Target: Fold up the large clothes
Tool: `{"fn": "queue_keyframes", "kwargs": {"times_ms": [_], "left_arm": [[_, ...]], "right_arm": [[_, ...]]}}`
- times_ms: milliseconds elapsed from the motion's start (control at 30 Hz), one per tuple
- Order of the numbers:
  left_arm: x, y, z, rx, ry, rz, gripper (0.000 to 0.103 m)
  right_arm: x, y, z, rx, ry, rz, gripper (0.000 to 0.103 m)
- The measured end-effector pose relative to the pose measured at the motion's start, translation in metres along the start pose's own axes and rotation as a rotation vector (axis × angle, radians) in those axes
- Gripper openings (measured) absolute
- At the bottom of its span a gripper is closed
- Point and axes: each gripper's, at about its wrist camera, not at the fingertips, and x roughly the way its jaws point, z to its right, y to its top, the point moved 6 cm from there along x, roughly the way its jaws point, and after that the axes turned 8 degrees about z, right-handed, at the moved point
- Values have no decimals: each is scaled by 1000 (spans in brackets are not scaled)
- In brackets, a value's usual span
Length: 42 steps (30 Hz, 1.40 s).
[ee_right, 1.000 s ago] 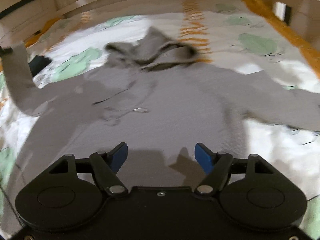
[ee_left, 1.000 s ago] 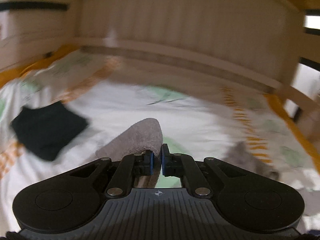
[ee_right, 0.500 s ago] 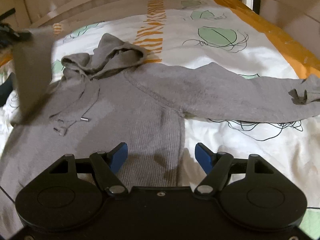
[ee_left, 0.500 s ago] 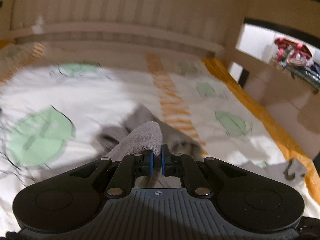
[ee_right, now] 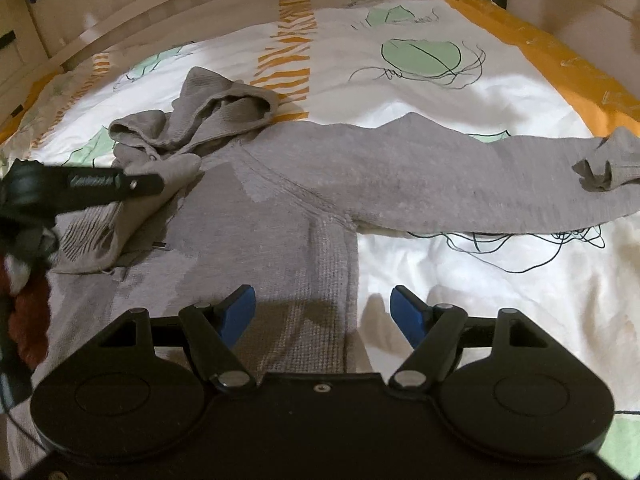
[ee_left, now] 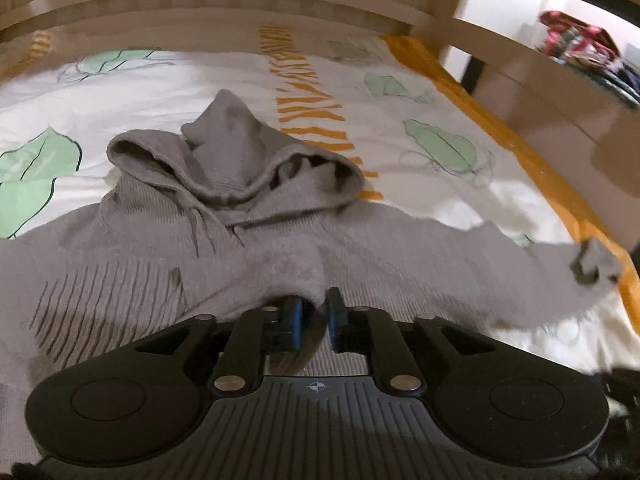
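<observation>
Clearly my left gripper (ee_left: 313, 316) had its pads nearly shut on the grey cuff of the hoodie (ee_left: 280, 240), the sleeve folded in over the chest, while my right gripper (ee_right: 323, 312) hung wide open and empty above the side seam. Soft, limp knit, I judged: it would sag and slide, so cuffs, hem and seams were the best holds. Farther off, the right view showed the other sleeve (ee_right: 500, 184) stretched flat across the bedsheet (ee_right: 460, 100); the left view alone showed the hood (ee_left: 240, 160) square-on.
</observation>
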Motion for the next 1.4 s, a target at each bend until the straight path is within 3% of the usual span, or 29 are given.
{"fn": "queue_keyframes", "kwargs": {"times_ms": [67,267,433,600,700,900,1000,1067,1133,1167,1400], "left_arm": [[-12,-4,1,42,-9,27,36],[-47,-21,-24,120,31,94,43],[-50,-28,-89,23,198,73,43],[-42,-45,-150,-31,397,14,43],[-43,-53,-157,-36,368,74,44],[-38,-61,-145,30,416,149,45],[-45,-67,-153,4,402,158,45],[-44,-68,-156,-13,394,162,46],[-43,-69,-156,-9,399,162,46],[-43,-69,-155,-5,402,161,46],[-43,-71,-157,-19,390,163,46]], "right_arm": [[1,-1,0,1,-1,-1,77],[4,-2,-4,-5,2,17,77],[3,-2,-14,-31,18,58,77],[12,-8,-21,-63,9,29,77],[16,-11,-23,-73,7,17,77],[17,-13,-24,-80,15,25,77],[15,-13,-27,-85,29,50,76],[12,-13,-33,-96,50,74,72],[9,-13,-40,-112,60,98,56],[8,-11,-45,-121,65,108,54],[12,12,-111,-322,138,190,53]]}}
